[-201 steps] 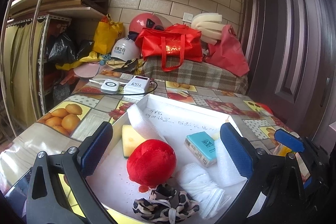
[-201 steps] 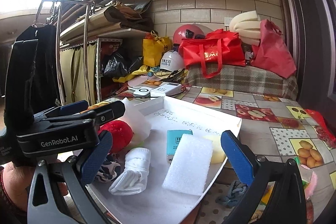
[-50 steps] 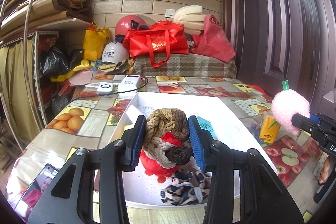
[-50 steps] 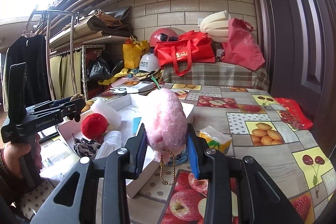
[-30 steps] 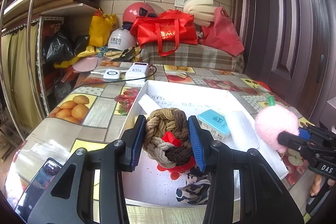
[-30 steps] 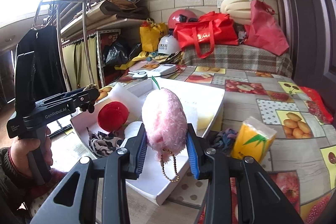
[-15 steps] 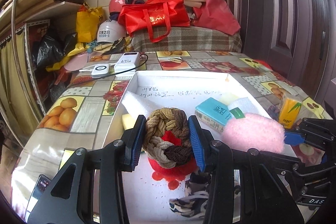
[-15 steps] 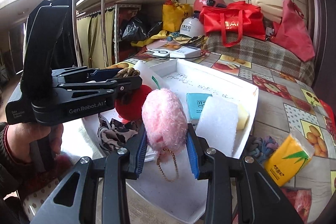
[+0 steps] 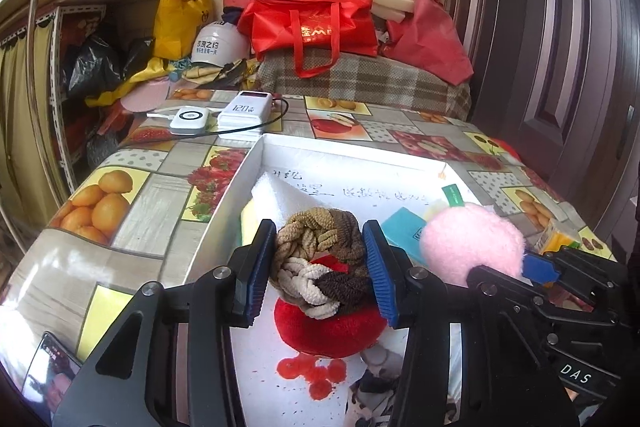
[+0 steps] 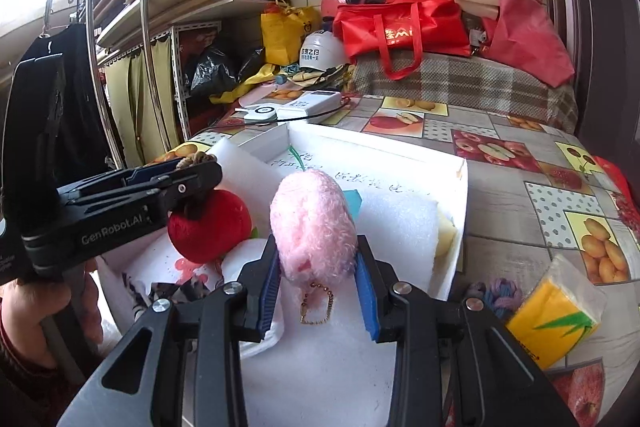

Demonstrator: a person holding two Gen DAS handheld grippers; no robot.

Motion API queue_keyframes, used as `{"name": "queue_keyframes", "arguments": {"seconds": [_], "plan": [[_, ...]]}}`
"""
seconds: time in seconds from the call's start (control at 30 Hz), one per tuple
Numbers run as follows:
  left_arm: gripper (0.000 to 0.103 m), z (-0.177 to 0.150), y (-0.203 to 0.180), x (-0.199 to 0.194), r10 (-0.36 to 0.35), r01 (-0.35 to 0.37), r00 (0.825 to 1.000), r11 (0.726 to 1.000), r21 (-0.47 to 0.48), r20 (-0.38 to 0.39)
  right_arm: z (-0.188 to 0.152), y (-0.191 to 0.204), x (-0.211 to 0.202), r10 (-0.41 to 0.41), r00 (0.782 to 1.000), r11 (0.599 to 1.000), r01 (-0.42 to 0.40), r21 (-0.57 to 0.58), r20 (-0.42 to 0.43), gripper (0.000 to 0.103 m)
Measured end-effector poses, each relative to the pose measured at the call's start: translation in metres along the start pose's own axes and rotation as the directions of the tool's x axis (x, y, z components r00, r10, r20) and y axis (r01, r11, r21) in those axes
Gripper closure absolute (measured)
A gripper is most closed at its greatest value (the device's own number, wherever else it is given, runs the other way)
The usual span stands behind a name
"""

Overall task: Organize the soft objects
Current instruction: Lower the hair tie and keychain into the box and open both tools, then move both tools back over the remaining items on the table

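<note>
My left gripper (image 9: 318,269) is shut on a braided brown and cream knot (image 9: 316,259) and holds it over the white box (image 9: 240,183), just above a red plush ball (image 9: 332,327). My right gripper (image 10: 316,273) is shut on a pink fluffy keychain pompom (image 10: 314,227) with a gold chain, also above the box (image 10: 460,211). The pompom shows in the left wrist view (image 9: 472,245). The left gripper shows in the right wrist view (image 10: 132,187) over the red ball (image 10: 210,227).
In the box lie white foam pieces (image 10: 396,227), a teal packet (image 9: 404,227), a leopard-print cloth (image 9: 372,395) and rolled white cloth. A yellow tissue pack (image 10: 554,311) and a purple knot (image 10: 498,293) lie on the table at right. Chargers (image 9: 224,113) sit beyond the box.
Both grippers have come closer to the box and lower over it. The pink pompom has moved in beside the braided knot. Both stay shut on their objects.
</note>
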State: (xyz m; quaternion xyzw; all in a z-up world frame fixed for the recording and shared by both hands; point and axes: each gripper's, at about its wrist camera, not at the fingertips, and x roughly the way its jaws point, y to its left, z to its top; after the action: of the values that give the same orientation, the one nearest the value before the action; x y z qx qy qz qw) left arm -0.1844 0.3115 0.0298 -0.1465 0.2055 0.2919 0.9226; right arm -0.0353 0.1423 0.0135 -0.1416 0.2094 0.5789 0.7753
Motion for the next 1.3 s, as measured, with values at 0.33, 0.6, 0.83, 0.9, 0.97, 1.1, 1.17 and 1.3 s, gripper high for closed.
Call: {"name": "queue_keyframes", "arguments": {"seconds": [0.33, 0.6, 0.83, 0.9, 0.97, 1.1, 1.17, 1.3], "plan": [[0.054, -0.001, 0.005, -0.006, 0.014, -0.013, 0.999, 1.0, -0.028, 0.03, -0.001, -0.006, -0.01, -0.025, 0.999, 0.999, 0.023, 0.033, 0.044, 0.063], [0.0, -0.007, -0.004, -0.034, 0.104, -0.107, 0.976, 0.994, 0.004, 0.189, -0.006, 0.017, -0.039, -0.1, 0.971, 0.992, 0.114, -0.053, 0.217, 0.0], [0.0, -0.007, 0.0, -0.032, 0.103, -0.104, 0.977, 0.995, -0.007, 0.186, -0.004, 0.008, -0.036, -0.098, 0.973, 0.994, 0.105, -0.019, 0.211, 0.0], [0.0, -0.006, 0.002, -0.031, 0.104, -0.103, 0.978, 0.995, -0.016, 0.183, -0.004, 0.002, -0.036, -0.097, 0.973, 0.995, 0.098, 0.006, 0.208, 0.0], [0.0, -0.007, 0.002, -0.032, 0.104, -0.103, 0.978, 0.995, -0.017, 0.182, -0.004, 0.002, -0.035, -0.098, 0.974, 0.995, 0.098, 0.012, 0.205, 0.0], [0.0, -0.007, 0.003, -0.031, 0.104, -0.103, 0.978, 0.995, -0.015, 0.183, -0.005, 0.006, -0.036, -0.098, 0.973, 0.995, 0.101, -0.006, 0.209, 0.0], [0.0, -0.007, 0.002, -0.032, 0.104, -0.103, 0.978, 0.995, -0.016, 0.183, -0.006, 0.007, -0.036, -0.096, 0.973, 0.995, 0.1, -0.01, 0.209, 0.0], [0.0, -0.007, 0.003, -0.031, 0.103, -0.102, 0.978, 0.995, -0.015, 0.183, -0.006, 0.006, -0.036, -0.094, 0.974, 0.995, 0.098, -0.005, 0.208, 0.0]]}}
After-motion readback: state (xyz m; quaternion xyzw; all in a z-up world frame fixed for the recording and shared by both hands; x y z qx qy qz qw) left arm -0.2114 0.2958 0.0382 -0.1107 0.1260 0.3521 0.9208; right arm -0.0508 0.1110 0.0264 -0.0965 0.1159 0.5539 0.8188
